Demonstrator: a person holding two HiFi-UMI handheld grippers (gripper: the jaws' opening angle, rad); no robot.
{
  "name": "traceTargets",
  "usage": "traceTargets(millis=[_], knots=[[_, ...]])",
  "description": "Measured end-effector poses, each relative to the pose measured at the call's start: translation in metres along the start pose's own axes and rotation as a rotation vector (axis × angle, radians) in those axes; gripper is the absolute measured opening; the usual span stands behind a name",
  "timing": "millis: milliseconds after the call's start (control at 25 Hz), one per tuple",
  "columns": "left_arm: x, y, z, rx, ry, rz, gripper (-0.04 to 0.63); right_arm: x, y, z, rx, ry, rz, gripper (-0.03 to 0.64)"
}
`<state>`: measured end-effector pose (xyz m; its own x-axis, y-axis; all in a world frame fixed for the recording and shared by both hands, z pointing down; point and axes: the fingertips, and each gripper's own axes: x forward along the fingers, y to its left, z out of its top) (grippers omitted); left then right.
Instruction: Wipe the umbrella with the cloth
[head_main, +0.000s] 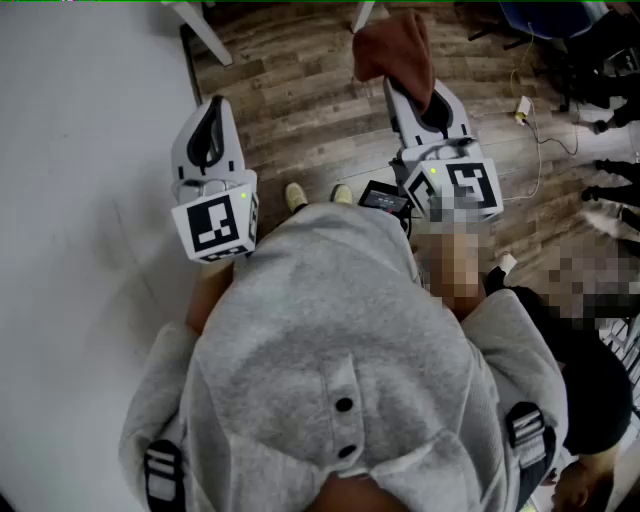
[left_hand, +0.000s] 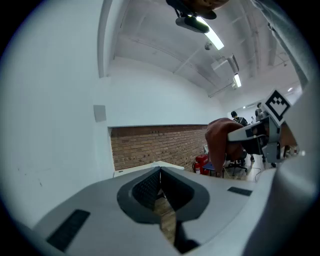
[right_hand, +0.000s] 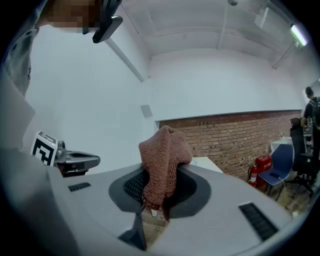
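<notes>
The brown terry cloth hangs from the tip of my right gripper, whose jaws are shut on it; in the right gripper view the cloth bunches up between the pads and drapes over them. My left gripper is held level on the left, shut, with nothing between its jaws. From the left gripper view the right gripper and the cloth show at the right. The left gripper appears at the left of the right gripper view. No umbrella is in any view.
A white wall fills the left of the head view, beside wooden floor. Ahead stand a brick wall, a white table, a red fire extinguisher and office chairs. Cables and people's feet lie at the right.
</notes>
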<state>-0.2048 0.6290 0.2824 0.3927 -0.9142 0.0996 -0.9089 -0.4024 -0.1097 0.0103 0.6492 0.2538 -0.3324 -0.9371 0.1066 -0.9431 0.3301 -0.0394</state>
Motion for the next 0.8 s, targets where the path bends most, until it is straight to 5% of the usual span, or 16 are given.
traceTargets(millis=[800], knots=[[0.017, 0.073, 0.006, -0.03, -0.022, -0.032, 0.017, 0.061, 0.027, 0.006, 0.045, -0.017, -0.015, 0.083]])
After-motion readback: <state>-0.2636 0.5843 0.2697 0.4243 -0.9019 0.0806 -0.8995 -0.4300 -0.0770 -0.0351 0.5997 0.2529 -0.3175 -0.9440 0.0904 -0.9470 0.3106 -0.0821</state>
